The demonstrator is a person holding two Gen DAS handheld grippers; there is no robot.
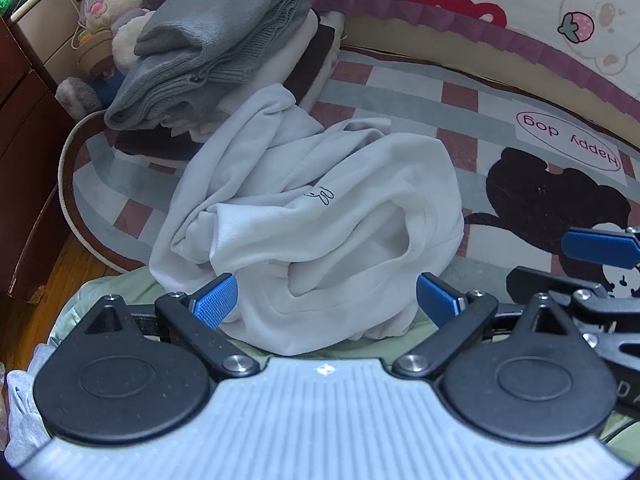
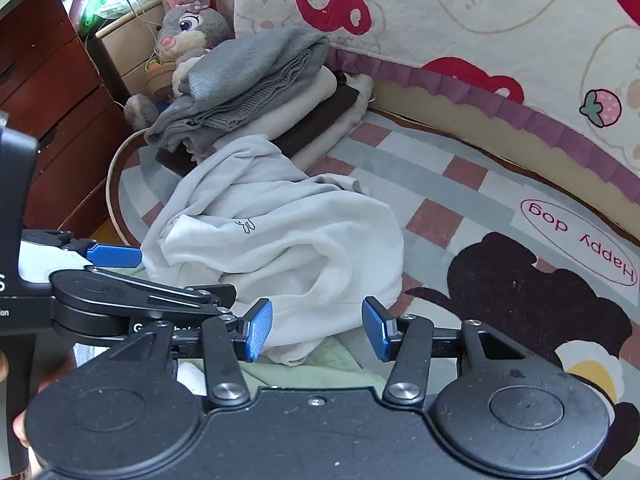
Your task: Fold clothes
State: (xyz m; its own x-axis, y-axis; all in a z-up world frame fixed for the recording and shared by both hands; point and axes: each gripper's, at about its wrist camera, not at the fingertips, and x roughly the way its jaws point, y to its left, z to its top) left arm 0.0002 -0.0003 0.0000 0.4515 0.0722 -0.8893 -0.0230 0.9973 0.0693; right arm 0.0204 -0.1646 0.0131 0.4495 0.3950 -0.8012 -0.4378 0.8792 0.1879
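Observation:
A crumpled white garment (image 1: 316, 216) with a small black scribble print lies in a heap on the checked rug (image 1: 420, 92); it also shows in the right wrist view (image 2: 280, 248). My left gripper (image 1: 326, 300) is open, its blue pads on either side of the heap's near edge, holding nothing. My right gripper (image 2: 318, 330) is open and empty at the heap's near right edge. Each gripper shows at the edge of the other's view. A stack of folded clothes (image 1: 224, 52), grey knit on top, stands behind the heap (image 2: 256, 92).
A plush rabbit (image 2: 188, 28) sits behind the stack. A wooden drawer unit (image 2: 48, 100) stands at the left. A bed with a cartoon-print quilt (image 2: 480, 20) runs along the back. A pale green cloth (image 2: 320, 364) lies under the heap's near edge.

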